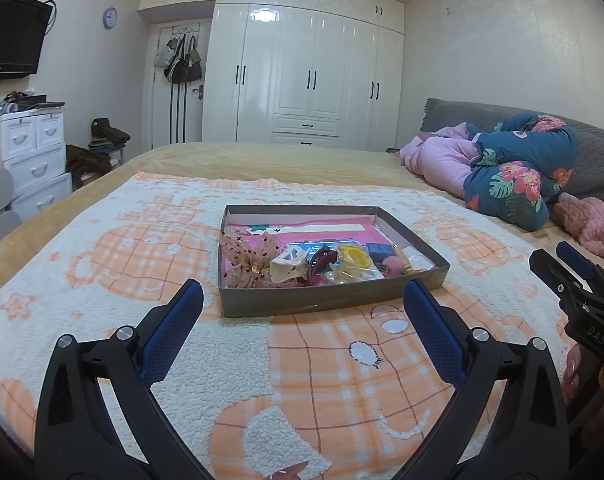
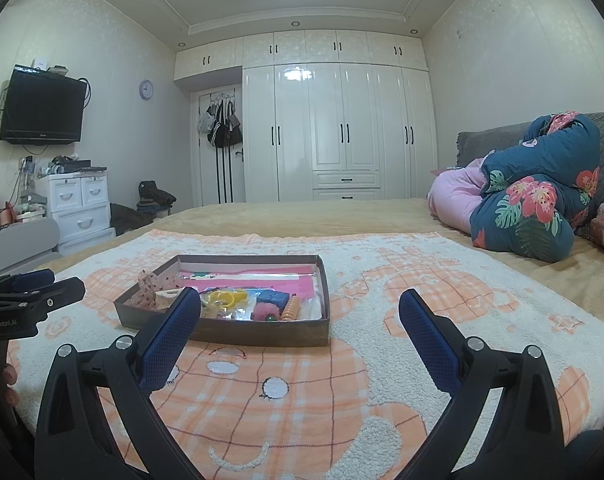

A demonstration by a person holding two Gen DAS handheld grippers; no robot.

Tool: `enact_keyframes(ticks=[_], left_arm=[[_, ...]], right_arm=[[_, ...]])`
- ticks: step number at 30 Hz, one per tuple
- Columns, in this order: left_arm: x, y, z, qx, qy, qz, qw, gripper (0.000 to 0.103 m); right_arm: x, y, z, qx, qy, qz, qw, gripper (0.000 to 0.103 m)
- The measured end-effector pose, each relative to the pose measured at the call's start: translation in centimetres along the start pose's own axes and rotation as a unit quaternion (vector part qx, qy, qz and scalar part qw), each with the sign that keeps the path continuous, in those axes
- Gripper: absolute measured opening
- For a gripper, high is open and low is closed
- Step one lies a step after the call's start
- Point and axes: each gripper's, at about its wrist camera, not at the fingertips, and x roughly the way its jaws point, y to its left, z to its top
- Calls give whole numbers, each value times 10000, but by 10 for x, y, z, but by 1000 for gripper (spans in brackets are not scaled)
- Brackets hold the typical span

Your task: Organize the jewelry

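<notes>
A shallow grey-brown tray [image 1: 330, 300] sits on an orange-and-white fleece blanket [image 1: 102, 320] spread over the bed, in the middle of the left wrist frame and left of centre in the right wrist frame. Along its near side lies a row of small accessories: a sheer pink fabric flower [image 1: 248, 260] at the left end, a cream hair claw [image 1: 288, 266] touching it, a dark red hair claw [image 1: 320, 264] next, then a yellow ring-shaped piece [image 1: 354, 258], a blue block [image 1: 378, 250], a fuzzy pink ball [image 1: 394, 268] and an orange ribbed clip [image 1: 402, 258] toward the right end. The left gripper [image 1: 302, 304] hangs above the blanket at the bottom of its frame, its blue-padded fingers spread wide with nothing between them, the tray's near wall showing in the gap. The right gripper [image 2: 300, 308] is likewise spread wide and empty, its left finger overlapping the tray's near side in its own view. A folded floral quilt [image 1: 518, 168] lies at the right of the frame, well apart from the tray.
</notes>
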Motion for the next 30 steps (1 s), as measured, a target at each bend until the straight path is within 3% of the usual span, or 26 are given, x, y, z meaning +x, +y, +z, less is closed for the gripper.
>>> enact_keyframes(ticks=[30], left_arm=[[-2, 5, 0, 9, -18, 38, 10000, 92]], right_arm=[[2, -1, -2, 9, 20, -10, 10000, 97]])
